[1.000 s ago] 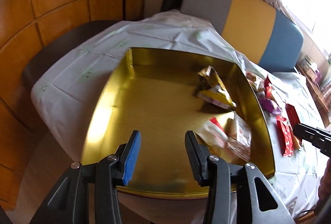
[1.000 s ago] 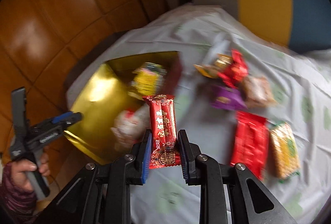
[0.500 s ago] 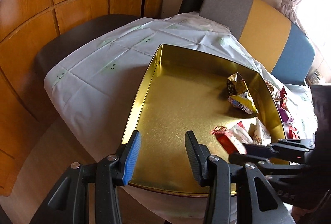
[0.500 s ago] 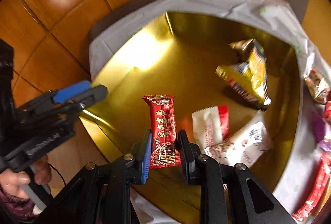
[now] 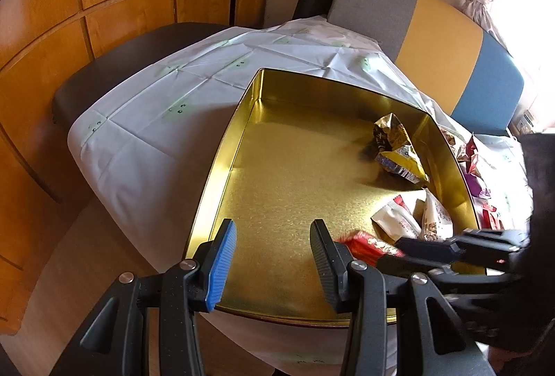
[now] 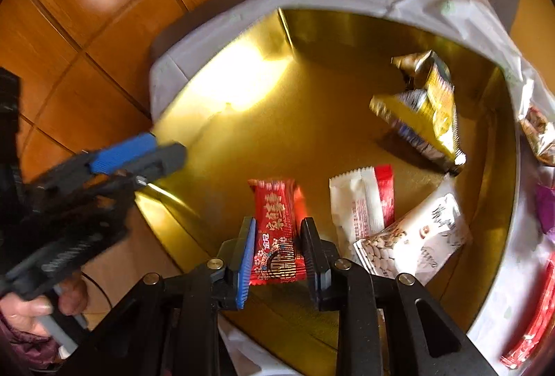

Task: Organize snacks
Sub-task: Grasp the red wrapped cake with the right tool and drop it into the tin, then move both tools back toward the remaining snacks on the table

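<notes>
Gold tin (image 6: 347, 105), frame centre, holds three loose packets. My right claw (image 6: 277, 258), lower centre, is opening around the red snack bar (image 6: 275, 230) over the tin floor: light, crinkly, slippery; I grip mid-length. Left claw (image 5: 274, 263): apart, empty.

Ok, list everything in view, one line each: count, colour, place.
Gold metal tin: one, on the white cloth.
White tablecloth: one, covers the table.
Gold foil snack bags: two, tin's far side.
White-and-red sachet: one, tin floor.
White peanut packet: one, beside the sachet.
Red patterned wrapper bar: one, between the right tongs.
Loose snacks: several, red and purple, on the cloth outside the tin.
Left tongs: open, empty.
Right tongs: opening around the bar.
</notes>
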A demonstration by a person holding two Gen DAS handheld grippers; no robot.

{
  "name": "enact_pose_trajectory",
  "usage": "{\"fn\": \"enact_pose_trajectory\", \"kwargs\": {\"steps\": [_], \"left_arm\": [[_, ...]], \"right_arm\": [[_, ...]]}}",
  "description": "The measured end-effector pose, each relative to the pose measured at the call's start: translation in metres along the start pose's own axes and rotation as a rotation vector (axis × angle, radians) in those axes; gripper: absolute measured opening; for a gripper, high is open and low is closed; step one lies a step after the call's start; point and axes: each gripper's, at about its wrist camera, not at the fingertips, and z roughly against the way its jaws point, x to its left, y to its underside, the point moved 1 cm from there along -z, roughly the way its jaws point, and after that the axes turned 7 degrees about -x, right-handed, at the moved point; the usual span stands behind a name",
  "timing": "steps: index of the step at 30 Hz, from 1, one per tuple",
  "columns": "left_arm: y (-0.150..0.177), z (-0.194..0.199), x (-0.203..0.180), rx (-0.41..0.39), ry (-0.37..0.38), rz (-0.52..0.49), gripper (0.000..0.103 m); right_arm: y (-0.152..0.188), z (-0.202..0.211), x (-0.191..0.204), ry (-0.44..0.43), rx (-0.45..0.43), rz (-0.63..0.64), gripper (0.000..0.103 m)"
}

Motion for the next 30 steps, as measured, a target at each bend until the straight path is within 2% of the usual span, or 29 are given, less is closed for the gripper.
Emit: {"fn": "enact_pose_trajectory", "kwargs": {"steps": [3, 6, 10, 12, 16, 20, 26, 30], "left_arm": [[0.0, 0.0, -0.004, 0.001, 0.004, -0.008, 0.045], [0.0, 0.0, -0.008, 0.004, 0.005, -0.02, 0.045], [0.0, 0.003, -0.015, 0.001, 0.009, -0.041, 0.045], [-0.001, 0.005, -0.02, -0.004, 0.013, -0.057, 0.045], [-0.004, 0.007, -0.034, -0.008, 0.034, -0.1, 0.045], [-0.007, 0.011, -0.054, -0.016, 0.067, -0.152, 0.045], [-0.017, 0.009, -0.091, 0.021, 0.127, -0.211, 0.045], [-0.023, 0.014, -0.125, 0.016, 0.183, -0.302, 0.045]], "right_arm": [[-0.001, 0.021, -0.006, -0.006, -0.068, -0.021, 0.032], [0.001, 0.04, -0.015, 0.004, -0.121, -0.046, 0.039], [0.008, 0.071, -0.035, 0.043, -0.178, -0.081, 0.04], [0.012, 0.088, -0.051, 0.081, -0.199, -0.106, 0.041], [0.029, 0.118, -0.091, 0.187, -0.224, -0.164, 0.051], [0.049, 0.147, -0.137, 0.306, -0.217, -0.228, 0.057], [0.073, 0.188, -0.204, 0.476, -0.195, -0.284, 0.067], [0.093, 0.203, -0.247, 0.528, -0.199, -0.374, 0.069]]}}
